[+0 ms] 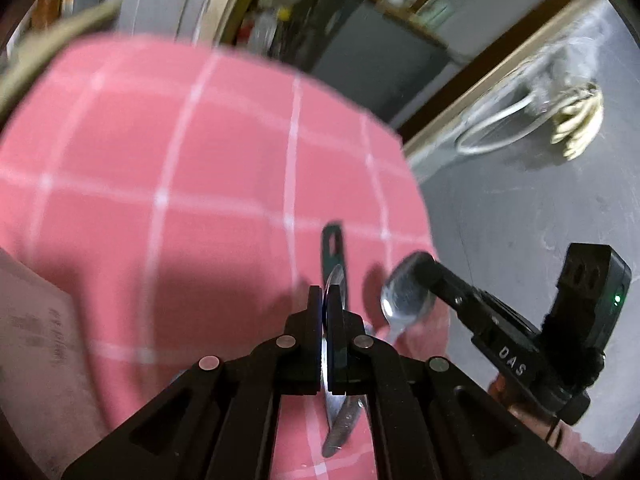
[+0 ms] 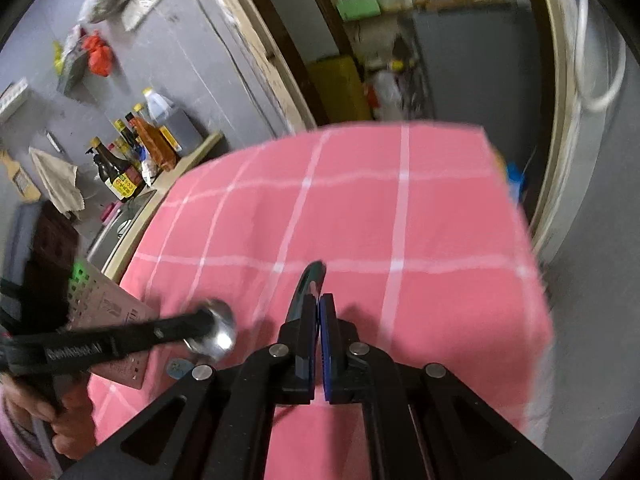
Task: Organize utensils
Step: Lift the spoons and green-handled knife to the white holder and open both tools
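The left gripper's (image 1: 326, 296) jaws are pressed together, pinching a spoon (image 1: 335, 280) seen edge-on. Its tip pokes out just past the pads and its silver stem trails back under the jaws toward 6 o'clock. In the right wrist view, this gripper (image 2: 204, 318) comes in from 9 o'clock, with the shiny bowl (image 2: 218, 332) at its tip.

The right gripper's (image 2: 319, 300) jaws stand almost together, with only a sliver between the blue-edged pads. A dark green handle (image 2: 310, 280) curves up along the left pad toward 12 o'clock. Whether it is gripped or only lies behind the jaws, I cannot tell.

In the left wrist view, a green handle (image 1: 332, 244) shows just beyond the jaws at 12 o'clock. A second spoon (image 1: 404, 296) sits at 3 o'clock, bowl up, with the right gripper's (image 1: 424, 266) tip against its rim.

Everything is above a pink checked cloth (image 2: 440, 208) covering the surface. A pale printed sheet (image 2: 116, 312) lies on the cloth's edge at 9 o'clock. Sauce bottles (image 2: 124, 168) stand at 10 o'clock. A mop (image 1: 580, 120) lies on the grey floor at 2 o'clock in the left view. Both views are motion-blurred.
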{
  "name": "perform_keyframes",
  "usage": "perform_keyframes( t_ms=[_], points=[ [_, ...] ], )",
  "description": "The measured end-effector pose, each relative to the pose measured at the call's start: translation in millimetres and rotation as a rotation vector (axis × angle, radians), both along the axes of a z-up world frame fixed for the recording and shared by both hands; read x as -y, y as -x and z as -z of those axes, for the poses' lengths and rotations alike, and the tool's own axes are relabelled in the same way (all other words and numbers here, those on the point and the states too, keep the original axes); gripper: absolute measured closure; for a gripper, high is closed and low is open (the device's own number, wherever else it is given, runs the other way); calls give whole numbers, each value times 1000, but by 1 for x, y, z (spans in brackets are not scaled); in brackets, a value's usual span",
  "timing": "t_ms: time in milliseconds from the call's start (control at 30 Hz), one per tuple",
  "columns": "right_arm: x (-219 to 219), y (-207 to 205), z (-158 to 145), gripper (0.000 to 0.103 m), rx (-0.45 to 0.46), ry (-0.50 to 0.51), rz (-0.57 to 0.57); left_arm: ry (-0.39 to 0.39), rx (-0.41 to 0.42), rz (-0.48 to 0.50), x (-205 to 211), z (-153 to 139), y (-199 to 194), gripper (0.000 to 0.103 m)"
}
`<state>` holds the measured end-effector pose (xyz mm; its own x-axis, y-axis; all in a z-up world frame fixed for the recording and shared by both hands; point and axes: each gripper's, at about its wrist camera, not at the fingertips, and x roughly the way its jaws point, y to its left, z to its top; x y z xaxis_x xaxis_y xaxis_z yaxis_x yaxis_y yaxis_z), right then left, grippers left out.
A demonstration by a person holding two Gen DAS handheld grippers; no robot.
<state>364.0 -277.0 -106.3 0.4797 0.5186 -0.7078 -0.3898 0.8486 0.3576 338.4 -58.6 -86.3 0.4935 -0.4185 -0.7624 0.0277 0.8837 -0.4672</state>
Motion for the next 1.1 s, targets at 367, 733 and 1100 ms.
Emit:
perform_keyframes(
  t_ms=[367,733,1100],
  points=[
    [-11,45,-88,101,331,38,47,-89,426,-113,-15,-109,55,103],
    [-74,82,-188,101,645,-122,25,-220,722,-320,-87,-180,115,103],
    [-172,116,-184,101,772,-52,-110,-336,802,-383,-138,-137,146,103]
  ],
)
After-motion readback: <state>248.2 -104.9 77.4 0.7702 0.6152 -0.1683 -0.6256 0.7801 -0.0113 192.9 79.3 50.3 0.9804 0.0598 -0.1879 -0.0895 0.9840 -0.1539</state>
